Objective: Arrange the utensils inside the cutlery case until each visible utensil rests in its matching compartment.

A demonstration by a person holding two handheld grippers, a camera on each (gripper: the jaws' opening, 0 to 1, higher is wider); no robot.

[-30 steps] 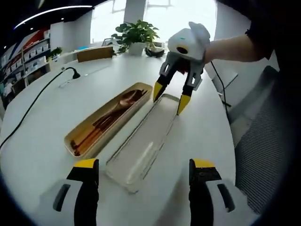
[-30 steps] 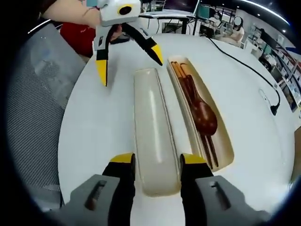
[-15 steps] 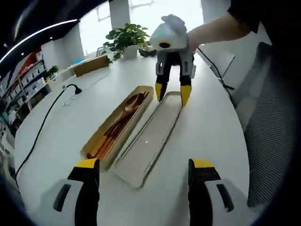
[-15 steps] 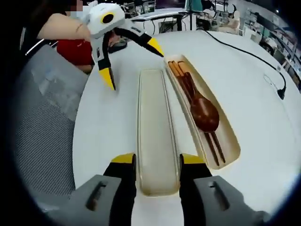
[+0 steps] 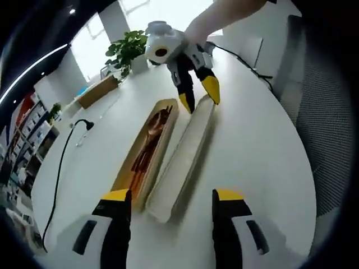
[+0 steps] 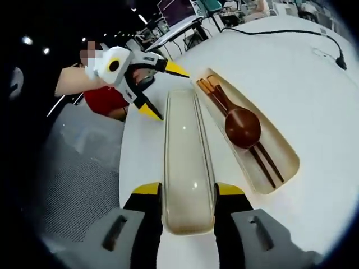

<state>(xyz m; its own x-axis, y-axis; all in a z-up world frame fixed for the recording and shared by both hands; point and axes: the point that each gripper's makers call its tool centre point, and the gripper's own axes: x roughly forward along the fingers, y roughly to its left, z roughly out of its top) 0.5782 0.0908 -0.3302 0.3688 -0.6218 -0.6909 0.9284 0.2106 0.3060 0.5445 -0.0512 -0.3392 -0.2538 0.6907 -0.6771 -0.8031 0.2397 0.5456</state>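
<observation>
On the white table point(image 6: 314, 73) the left gripper point(image 6: 160, 92) spreads its jaws wide around the far end of the pale lid point(image 6: 185, 162). The right gripper point(image 6: 188, 196) has the lid's near end between its jaws, seemingly pinched. Just right of the lid sits the cutlery case point(image 6: 280, 168), holding a wooden spoon point(image 6: 242, 128) and chopsticks point(image 6: 263, 162)
</observation>
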